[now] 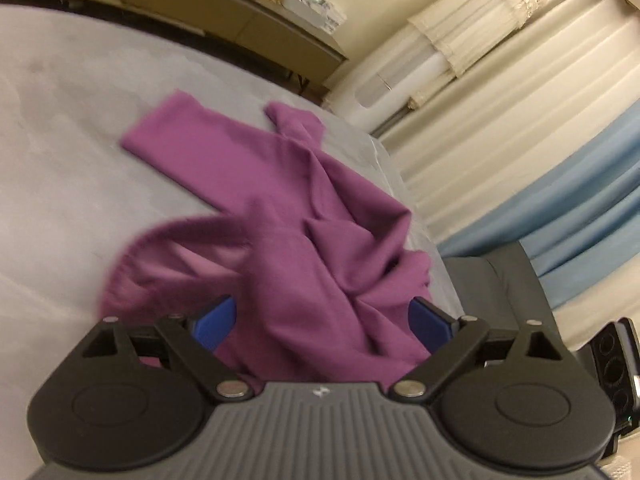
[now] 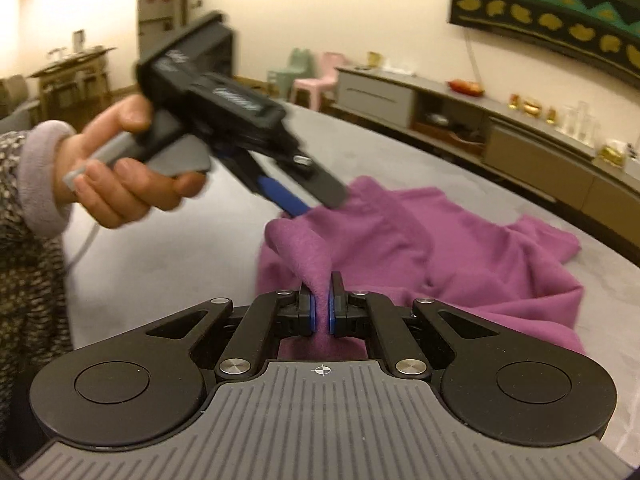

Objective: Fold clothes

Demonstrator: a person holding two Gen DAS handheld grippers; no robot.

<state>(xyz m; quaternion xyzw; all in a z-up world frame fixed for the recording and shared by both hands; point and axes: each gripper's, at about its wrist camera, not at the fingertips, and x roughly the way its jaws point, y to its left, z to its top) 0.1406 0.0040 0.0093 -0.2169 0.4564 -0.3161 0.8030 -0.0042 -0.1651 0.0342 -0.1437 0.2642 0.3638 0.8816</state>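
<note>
**A:** What are your claws doing?

**B:** My right claw (image 2: 320, 307) is clamped on a raised ridge of the purple garment (image 2: 420, 248). My left claw (image 1: 322, 320) stands wide apart; cloth lies between its fingers, but the pads press nothing.

**A:** Where is the garment?

**B:** Crumpled on the grey surface (image 1: 60, 184), one sleeve stretched toward the far edge, the bulk near the edge by the curtains (image 1: 520, 152).

**A:** Which step is this?

**B:** Early, I judge: still spreading it out, nothing folded. Next my left claw needs a fresh hold, on a hem or shoulder, to pull against the right.

**A:** Anything unclear?

**B:** The cloth nearest me hides under both claws, motion smears the neckline loop, and I cannot tell front from back.
</note>
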